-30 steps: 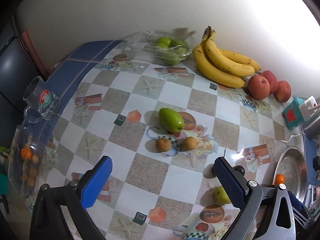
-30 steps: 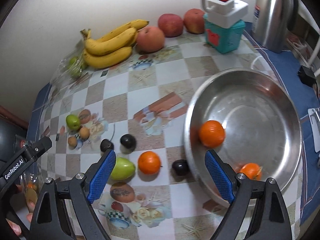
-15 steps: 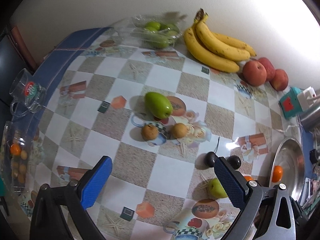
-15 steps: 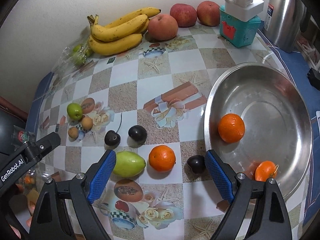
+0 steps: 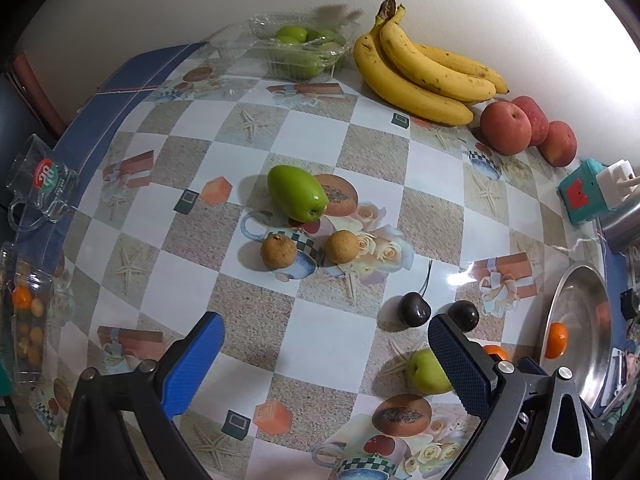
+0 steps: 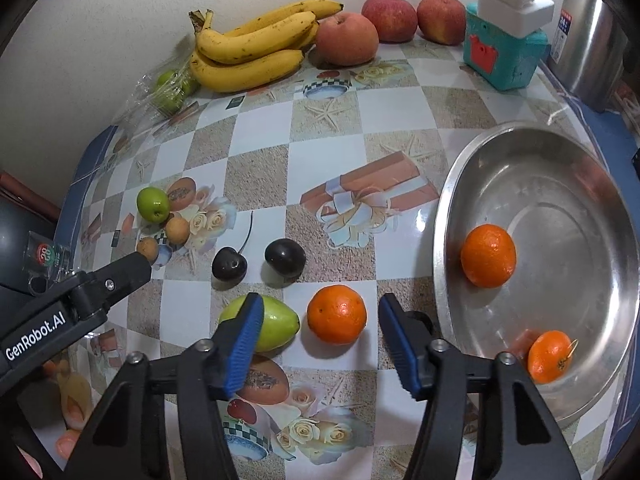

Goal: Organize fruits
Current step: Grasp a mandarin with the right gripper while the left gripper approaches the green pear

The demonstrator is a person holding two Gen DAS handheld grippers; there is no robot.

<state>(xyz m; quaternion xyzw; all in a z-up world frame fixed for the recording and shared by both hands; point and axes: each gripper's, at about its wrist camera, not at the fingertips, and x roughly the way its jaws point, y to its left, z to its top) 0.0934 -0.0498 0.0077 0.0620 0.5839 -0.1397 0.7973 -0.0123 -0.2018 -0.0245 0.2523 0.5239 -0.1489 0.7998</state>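
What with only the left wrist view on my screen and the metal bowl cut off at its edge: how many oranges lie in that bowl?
Observer: Two. The first orange lies near the left wall of the metal bowl, and the second orange near its front rim.
Operator: And the third orange, outside the bowl?
Observer: It sits between the fingers of the right tool. The jaws are closing, but the pads do not touch it yet.
Operator: Is anything crowding it?
Observer: The green fruit lies close on its left with a slim gap, partly behind the tool's left finger.
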